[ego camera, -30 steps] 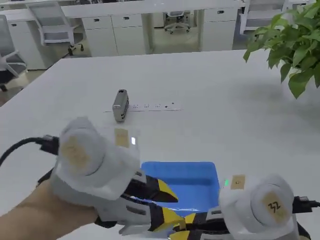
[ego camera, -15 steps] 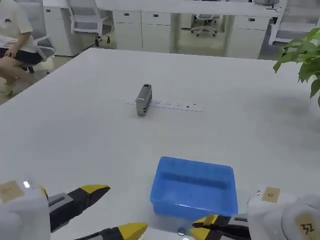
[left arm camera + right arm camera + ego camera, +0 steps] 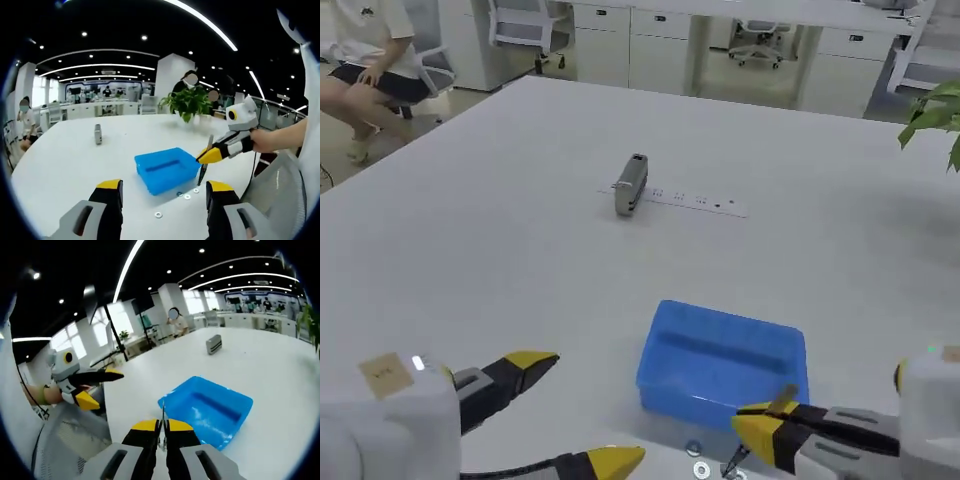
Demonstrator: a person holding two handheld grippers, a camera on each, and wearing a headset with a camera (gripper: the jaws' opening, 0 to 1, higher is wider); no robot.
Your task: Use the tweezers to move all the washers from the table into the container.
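Grips the tweezers (image 3: pixel 202 172) in the right hand-held gripper (image 3: pixel 163 427), jaws pinched narrow on them, tips pointing down just beside the near corner of the blue container (image 3: pixel 167 179). Carries nothing in the left hand-held gripper (image 3: pixel 164 197), jaws spread wide, short of the container's front. Finds several washers (image 3: pixel 187 196) scattered on the tabletop (image 3: pixel 520 230) just in front of the container, none visible inside it. Reads as an early stage, every washer in sight yet to be lifted.

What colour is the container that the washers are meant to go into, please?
The container is plain blue, seen best in the head view.
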